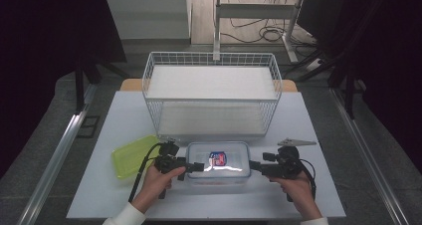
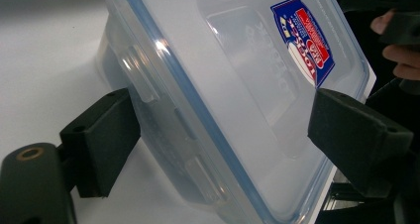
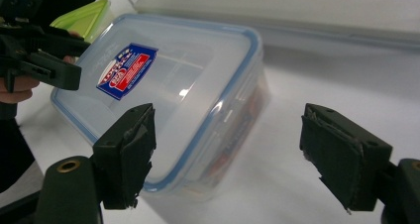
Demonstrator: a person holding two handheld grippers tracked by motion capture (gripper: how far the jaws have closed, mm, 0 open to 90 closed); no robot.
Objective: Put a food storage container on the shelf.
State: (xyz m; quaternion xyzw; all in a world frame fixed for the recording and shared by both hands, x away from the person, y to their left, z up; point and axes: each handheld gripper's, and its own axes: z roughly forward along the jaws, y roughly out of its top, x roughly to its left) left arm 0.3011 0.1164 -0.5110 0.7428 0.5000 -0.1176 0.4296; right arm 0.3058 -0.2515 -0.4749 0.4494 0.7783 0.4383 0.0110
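Left claw (image 1: 195, 167): at the left short end of the clear lidded container (image 1: 218, 162). In the left gripper view its jaws stand apart astride that end, one low against the wall under the side latch, the other over the lid; I cannot tell that the pads press, so I read it as open around the end.
Right claw (image 1: 255, 166): at the right short end. In the right gripper view the jaws are wide apart, one near the lid's corner, the other over bare table (image 1: 298, 120); nothing is clamped.
Container, place: on the white table near the person's edge, between both claws, lid on.
Container, heading: long axis runs left to right across the table, each short end facing a claw; lid and its blue-red label (image 1: 217, 159) face up.
Risk, slip: smooth plastic walls and a shallow bite on the rim could let it slide out or tip if one side lifts first.
Risk, lid: a jaw catching a latch could pop the lid loose.
Green lid (image 1: 133, 156): flat on the table, just left of the left claw; a sideways swing could knock it.
Wire basket (image 1: 211, 93): behind the container, near; a low lift could strike its front wall.
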